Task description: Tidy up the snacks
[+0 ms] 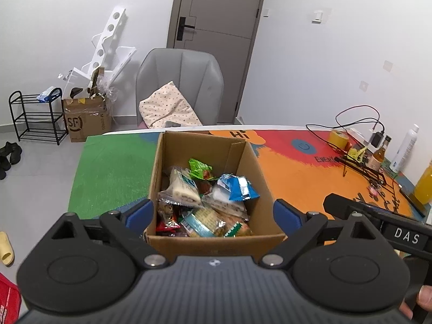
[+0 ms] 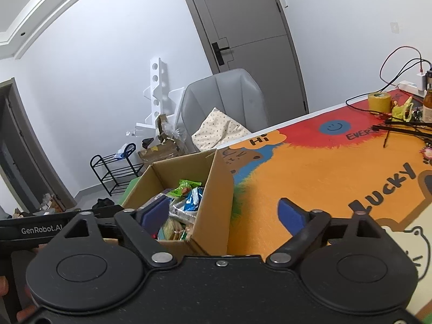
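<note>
Both claws spread over an open box of snacks.

The cardboard box [image 1: 216,186] sits on the worktop [image 1: 297,178], on a bright mat of green, orange and red, and is full of wrapped snacks [image 1: 208,197] (a green packet toward 12 o'clock, a blue-and-white one toward 3 o'clock, biscuits at 6). The left claw [image 1: 213,213] is spread wide, its blue pads flanking the box's near end, holding nothing. The right claw [image 2: 224,213] is also spread and empty: its left pad hangs over the box's near corner, its right pad over bare orange mat. From the left wrist view, a yellow tape roll [image 1: 338,139] and bottles [image 1: 405,148] stand well apart toward 2 o'clock; a grey chair [image 1: 179,86] stands beyond the worktop's far edge.
</note>
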`<action>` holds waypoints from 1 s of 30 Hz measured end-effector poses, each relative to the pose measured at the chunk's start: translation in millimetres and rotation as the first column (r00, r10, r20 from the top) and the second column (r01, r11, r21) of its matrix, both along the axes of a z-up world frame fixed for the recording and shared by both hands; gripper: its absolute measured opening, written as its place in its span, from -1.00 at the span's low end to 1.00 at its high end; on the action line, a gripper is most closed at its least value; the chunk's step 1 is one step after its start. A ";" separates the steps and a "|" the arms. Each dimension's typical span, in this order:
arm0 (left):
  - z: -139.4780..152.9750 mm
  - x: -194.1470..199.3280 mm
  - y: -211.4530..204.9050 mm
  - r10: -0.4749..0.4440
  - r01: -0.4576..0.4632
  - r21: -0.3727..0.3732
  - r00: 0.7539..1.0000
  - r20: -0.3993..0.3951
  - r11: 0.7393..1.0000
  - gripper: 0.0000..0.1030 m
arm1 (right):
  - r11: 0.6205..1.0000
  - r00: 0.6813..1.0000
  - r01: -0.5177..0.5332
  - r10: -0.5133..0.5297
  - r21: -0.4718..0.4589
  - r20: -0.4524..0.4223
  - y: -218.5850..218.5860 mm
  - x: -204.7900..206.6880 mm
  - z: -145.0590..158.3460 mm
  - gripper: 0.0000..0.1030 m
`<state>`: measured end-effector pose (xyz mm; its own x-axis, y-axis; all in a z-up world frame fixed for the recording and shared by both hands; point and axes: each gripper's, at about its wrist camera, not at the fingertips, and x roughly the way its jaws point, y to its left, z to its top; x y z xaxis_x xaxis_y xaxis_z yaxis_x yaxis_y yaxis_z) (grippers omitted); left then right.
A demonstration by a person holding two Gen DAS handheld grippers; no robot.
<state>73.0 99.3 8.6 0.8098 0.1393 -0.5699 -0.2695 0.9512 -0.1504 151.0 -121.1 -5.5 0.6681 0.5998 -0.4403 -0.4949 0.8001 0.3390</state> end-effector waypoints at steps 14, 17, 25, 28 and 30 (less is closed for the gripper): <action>8.0 -29.9 -17.7 -0.073 0.072 0.043 0.997 0.026 0.996 0.99 | 0.998 0.998 0.054 -0.054 -0.035 0.008 -26.2 -31.9 10.6 1.00; 9.9 -35.3 -19.4 -0.088 0.086 0.049 0.996 0.029 0.995 0.99 | 0.997 0.998 0.064 -0.064 -0.047 0.012 -33.0 -39.2 12.3 1.00; 11.2 -48.3 -23.2 -0.132 0.130 0.063 0.991 0.025 0.990 1.00 | 0.996 0.997 0.081 -0.081 -0.047 -0.002 -51.2 -52.6 15.1 1.00; 8.8 -53.8 -27.4 -0.149 0.148 0.076 0.989 0.012 0.986 1.00 | 0.994 0.995 0.096 -0.096 -0.045 0.000 -58.3 -56.9 16.1 1.00; 8.6 -57.6 -28.1 -0.152 0.150 0.083 0.988 0.007 0.985 1.00 | 0.994 0.995 0.101 -0.101 -0.045 0.002 -62.6 -60.1 16.9 1.00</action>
<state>15.4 71.2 17.1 0.8327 0.0604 -0.5505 -0.1203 0.9900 -0.0733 90.9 -183.7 11.4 0.7240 0.5086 -0.4660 -0.4104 0.8606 0.3017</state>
